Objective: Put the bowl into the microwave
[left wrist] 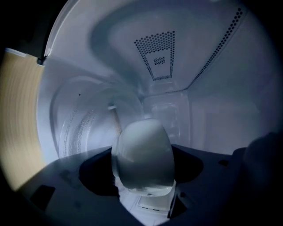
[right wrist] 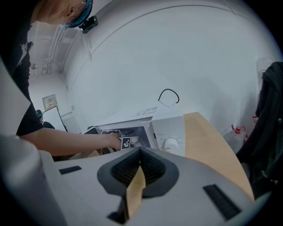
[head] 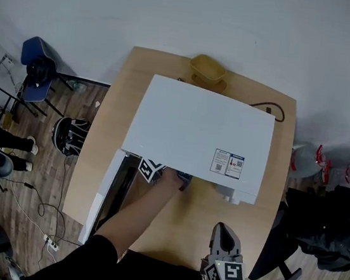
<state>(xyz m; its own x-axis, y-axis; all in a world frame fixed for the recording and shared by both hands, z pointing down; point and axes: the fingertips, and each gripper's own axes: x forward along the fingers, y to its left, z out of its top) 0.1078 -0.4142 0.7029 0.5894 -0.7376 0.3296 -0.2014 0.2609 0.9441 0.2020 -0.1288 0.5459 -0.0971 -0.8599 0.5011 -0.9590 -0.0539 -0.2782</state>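
The white microwave (head: 195, 129) stands on the wooden table (head: 263, 199) with its door (head: 105, 192) swung open at the left. My left gripper (left wrist: 146, 201) reaches into the cavity; from above only its marker cube (head: 150, 170) and the forearm show. A pale translucent bowl (left wrist: 142, 154) sits edge-on between its wide-apart jaws, in front of the glass turntable (left wrist: 82, 126). The pads do not press on the bowl. My right gripper (head: 223, 233) hovers shut and empty over the table's front edge, pointing at the microwave's dial (right wrist: 170, 142).
A yellow dish (head: 208, 69) sits behind the microwave, and a black cable (head: 270, 109) loops at the back right. A blue chair (head: 35, 73) stands at the far left. A dark office chair (head: 316, 232) is close to the table's right side.
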